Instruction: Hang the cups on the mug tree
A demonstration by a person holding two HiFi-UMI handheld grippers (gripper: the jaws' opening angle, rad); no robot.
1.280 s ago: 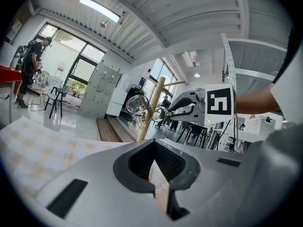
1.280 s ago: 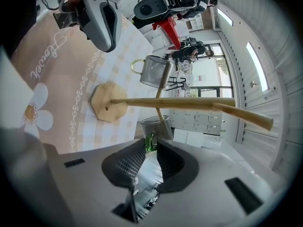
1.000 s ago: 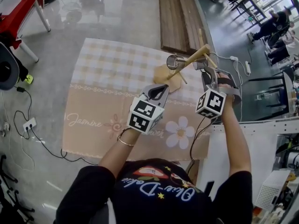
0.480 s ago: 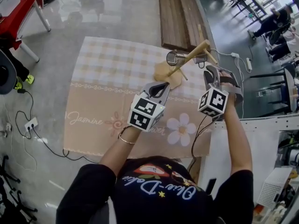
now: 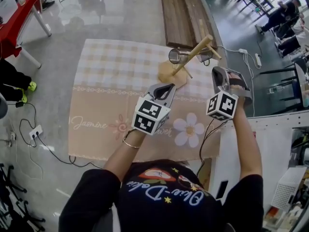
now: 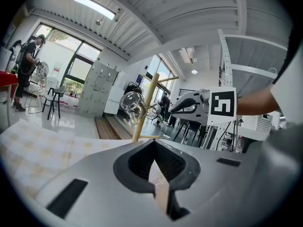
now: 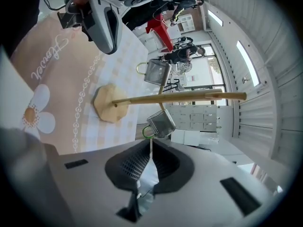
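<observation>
One wooden mug tree (image 5: pixel 192 56) stands on its flat base at the far right part of one checked and flowered cloth (image 5: pixel 111 81), its pole leaning away to the right in the head view. Two clear glass cups already hang on it, one on each side of the pole: one cup (image 5: pixel 176 56) hangs to the left of the pole and the other cup (image 5: pixel 206 57) to its right, both up off the cloth. In the right gripper view the nearer of the two shows a green handle and hangs on a peg just beyond the jaw tips, apart from them. Two grippers are held up on the near side of the tree, each with one marker cube. The left gripper (image 5: pixel 170 87) hovers just on the near side of the tree's base, its jaws drawn together with only a thin slit between the pads and nothing in them. The right gripper (image 5: pixel 216 71) is just right of the tree, near the right-hand cup; its jaws have just been closing and now meet at the tips, with no cup or anything else between them. One dark wooden plank (image 5: pixel 181 13) lies beyond the tree.
</observation>
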